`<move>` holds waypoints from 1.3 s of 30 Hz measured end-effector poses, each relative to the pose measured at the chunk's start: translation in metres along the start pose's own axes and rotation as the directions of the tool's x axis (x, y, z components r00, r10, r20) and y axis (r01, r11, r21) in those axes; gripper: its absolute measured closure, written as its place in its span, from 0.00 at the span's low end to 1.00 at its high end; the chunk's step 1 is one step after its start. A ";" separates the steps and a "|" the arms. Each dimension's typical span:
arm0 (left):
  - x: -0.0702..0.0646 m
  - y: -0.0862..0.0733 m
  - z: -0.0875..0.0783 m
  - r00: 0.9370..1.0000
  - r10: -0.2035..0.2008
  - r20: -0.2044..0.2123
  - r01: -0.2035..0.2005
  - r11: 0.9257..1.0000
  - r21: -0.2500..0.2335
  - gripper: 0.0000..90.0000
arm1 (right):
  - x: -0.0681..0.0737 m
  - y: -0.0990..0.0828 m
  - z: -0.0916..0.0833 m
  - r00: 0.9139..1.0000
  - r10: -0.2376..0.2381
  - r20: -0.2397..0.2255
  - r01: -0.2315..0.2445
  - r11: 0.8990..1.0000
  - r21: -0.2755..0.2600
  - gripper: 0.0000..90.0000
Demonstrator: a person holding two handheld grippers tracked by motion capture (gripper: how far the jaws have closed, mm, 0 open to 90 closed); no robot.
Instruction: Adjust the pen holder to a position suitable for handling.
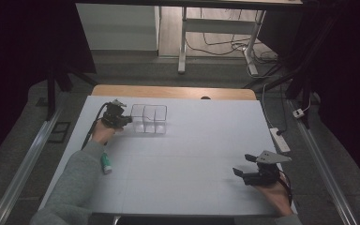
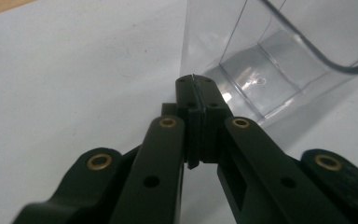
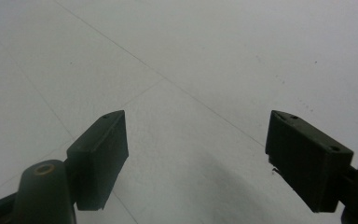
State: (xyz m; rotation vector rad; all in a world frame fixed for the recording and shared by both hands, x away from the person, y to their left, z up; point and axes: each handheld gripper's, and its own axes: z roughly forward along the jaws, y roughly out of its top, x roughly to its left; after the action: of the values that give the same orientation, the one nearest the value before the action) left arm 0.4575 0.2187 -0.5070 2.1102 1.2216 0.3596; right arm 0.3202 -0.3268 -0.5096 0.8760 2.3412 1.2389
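Two grippers: left gripper [image 2: 196, 81] clenched on nothing, tips just beside the clear divided box [image 1: 149, 118]; right gripper [image 3: 196, 161] released over bare table [image 1: 192, 154]. Green-capped tube [image 1: 106, 163] lies by the left sleeve [image 1: 75, 183].

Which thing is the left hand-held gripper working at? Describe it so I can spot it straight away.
Start from the white table and look to its far left part, just short of the wooden edge. There stands a clear plastic organiser, right beside the left hand-held gripper. It is see-through with inner dividers, unlike the small green-and-white tube nearer the sleeve.
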 end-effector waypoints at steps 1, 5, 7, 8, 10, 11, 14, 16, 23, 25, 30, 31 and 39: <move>-0.001 0.000 0.000 1.000 0.002 0.005 -0.002 1.000 -0.003 0.99 | 0.000 0.000 0.000 1.000 0.000 0.000 0.000 1.000 0.000 0.22; -0.005 0.001 -0.001 0.999 0.023 0.025 -0.023 1.000 -0.006 0.99 | 0.000 0.000 0.000 1.000 -0.002 0.001 0.002 1.000 0.000 0.22; -0.007 0.002 -0.001 0.999 0.029 0.037 -0.028 1.000 -0.007 0.99 | 0.000 0.000 0.001 1.000 0.002 -0.001 -0.002 1.000 -0.002 0.22; -0.008 0.002 0.000 0.999 0.034 0.040 -0.033 0.999 -0.006 0.99 | 0.000 0.000 0.000 1.000 0.002 -0.001 -0.002 1.000 -0.002 0.22; -0.011 0.003 0.001 0.998 0.039 0.047 -0.039 0.999 -0.004 0.99 | -0.001 0.000 0.000 1.000 0.002 0.003 -0.002 1.000 0.001 0.22; -0.012 0.003 0.001 0.998 0.045 0.051 -0.045 0.999 -0.003 0.99 | -0.001 0.000 0.000 1.000 0.002 0.003 -0.002 1.000 0.001 0.22; -0.016 0.004 0.003 0.997 0.055 0.058 -0.054 0.998 -0.006 0.99 | -0.001 0.000 0.000 1.000 0.002 0.002 -0.002 1.000 0.001 0.22; -0.017 0.005 0.004 0.997 0.059 0.055 -0.059 0.998 -0.004 0.99 | -0.001 0.000 0.000 1.000 0.001 0.002 -0.001 1.000 0.001 0.22; -0.022 0.014 0.008 0.996 0.071 0.047 -0.072 0.997 0.003 0.99 | -0.001 0.000 0.000 1.000 0.003 -0.001 -0.003 1.000 0.000 0.22; -0.025 0.016 0.010 0.996 0.076 0.049 -0.076 0.997 0.001 0.99 | -0.001 0.000 0.000 1.000 0.003 0.000 -0.003 1.000 0.001 0.22; -0.031 0.021 0.014 0.995 0.088 0.055 -0.088 0.996 0.007 0.99 | -0.001 0.000 0.000 1.000 0.002 -0.001 -0.002 1.000 0.001 0.22; -0.032 0.022 0.015 0.994 0.091 0.057 -0.091 0.996 0.010 0.99 | -0.001 0.000 0.000 1.000 0.003 -0.002 -0.003 1.000 0.001 0.22; -0.044 0.030 0.022 0.992 0.106 0.065 -0.107 0.994 0.012 0.99 | -0.001 0.000 0.001 1.000 0.001 -0.007 -0.001 1.000 0.002 0.22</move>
State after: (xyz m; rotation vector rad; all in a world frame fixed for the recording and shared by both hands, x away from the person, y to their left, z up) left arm 0.4662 0.1624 -0.4996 2.1889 1.0816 0.3272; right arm 0.3211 -0.3269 -0.5102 0.8752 2.3475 1.2426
